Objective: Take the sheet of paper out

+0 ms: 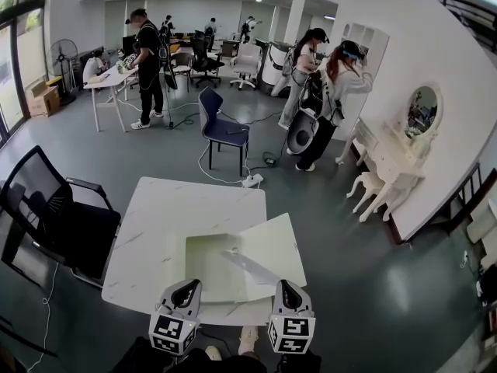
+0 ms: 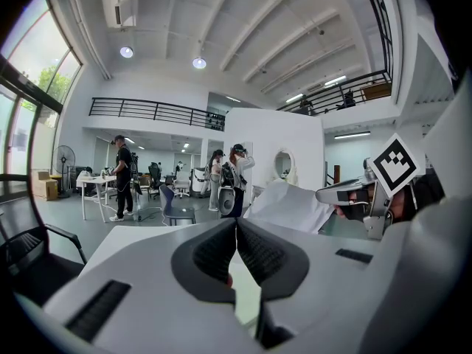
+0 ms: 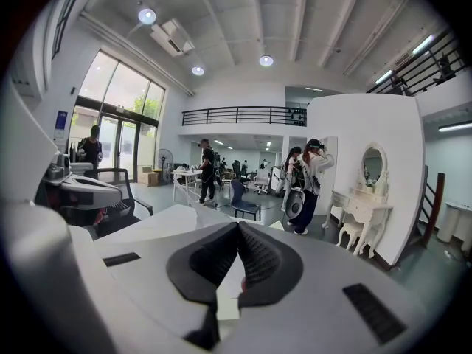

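On the white desk (image 1: pixel 155 208) an open folder (image 1: pixel 203 264) lies flat near the front edge, its pale green inside facing up and its white flap spread out to the right. The sheet of paper (image 1: pixel 250 267) is over the folder. It is lifted off the surface and slants from the middle of the folder down toward the right hand-held gripper (image 1: pixel 286 290).

In the right gripper view, the right hand-held gripper (image 3: pixel 237 226) has its jaws pressed together at the tips, and the thin edge of the sheet of paper (image 3: pixel 203 214) runs away from them to the left. The left gripper view shows the same grip from the side: the sheet of paper (image 2: pixel 287 206) stands raised and curved, with the right hand-held gripper (image 2: pixel 335 195) clamped on its near edge.

The left hand-held gripper (image 1: pixel 185 290) sits at the near left corner of the folder. In its own view the left hand-held gripper (image 2: pixel 236 223) has its jaws closed tip to tip. The green of the folder shows through the gap below the pads, but I cannot tell whether the jaws are pinching the folder's edge.

A black office chair (image 1: pixel 54 216) stands just left of the desk. A blue chair (image 1: pixel 221 127) stands well behind the desk, and a white dressing table (image 1: pixel 388 162) stands against the right wall. Several people stand further back.
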`<action>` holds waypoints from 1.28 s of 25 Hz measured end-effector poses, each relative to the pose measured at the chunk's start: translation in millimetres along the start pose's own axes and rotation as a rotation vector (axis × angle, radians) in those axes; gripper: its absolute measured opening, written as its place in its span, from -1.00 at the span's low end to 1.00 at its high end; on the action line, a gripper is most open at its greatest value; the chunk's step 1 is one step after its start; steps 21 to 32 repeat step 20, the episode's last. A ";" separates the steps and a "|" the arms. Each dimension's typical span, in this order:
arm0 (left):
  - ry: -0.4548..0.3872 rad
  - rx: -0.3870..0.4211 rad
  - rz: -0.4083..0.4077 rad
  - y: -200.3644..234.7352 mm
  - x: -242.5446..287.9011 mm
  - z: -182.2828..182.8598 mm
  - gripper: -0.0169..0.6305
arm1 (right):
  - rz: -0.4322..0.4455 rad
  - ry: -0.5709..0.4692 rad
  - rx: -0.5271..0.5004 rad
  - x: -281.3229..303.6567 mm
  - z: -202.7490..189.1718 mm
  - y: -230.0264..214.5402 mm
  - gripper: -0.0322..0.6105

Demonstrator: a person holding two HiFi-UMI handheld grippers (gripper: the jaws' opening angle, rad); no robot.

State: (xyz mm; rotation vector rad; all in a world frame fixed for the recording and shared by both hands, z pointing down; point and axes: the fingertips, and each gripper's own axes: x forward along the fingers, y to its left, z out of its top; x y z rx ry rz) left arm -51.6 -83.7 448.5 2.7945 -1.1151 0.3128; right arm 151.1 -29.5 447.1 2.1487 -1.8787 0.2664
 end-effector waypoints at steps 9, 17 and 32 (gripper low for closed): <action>-0.005 0.004 -0.007 -5.0 -1.6 4.4 -0.87 | 0.008 -0.001 0.003 -1.6 0.9 0.5 -0.85; -0.009 0.004 -0.001 -2.4 -4.4 6.5 -0.87 | 0.016 -0.005 -0.001 -1.2 3.7 4.2 -0.85; -0.009 0.003 0.002 -0.4 -7.2 8.8 -0.87 | 0.019 -0.004 -0.004 -1.9 5.9 6.5 -0.85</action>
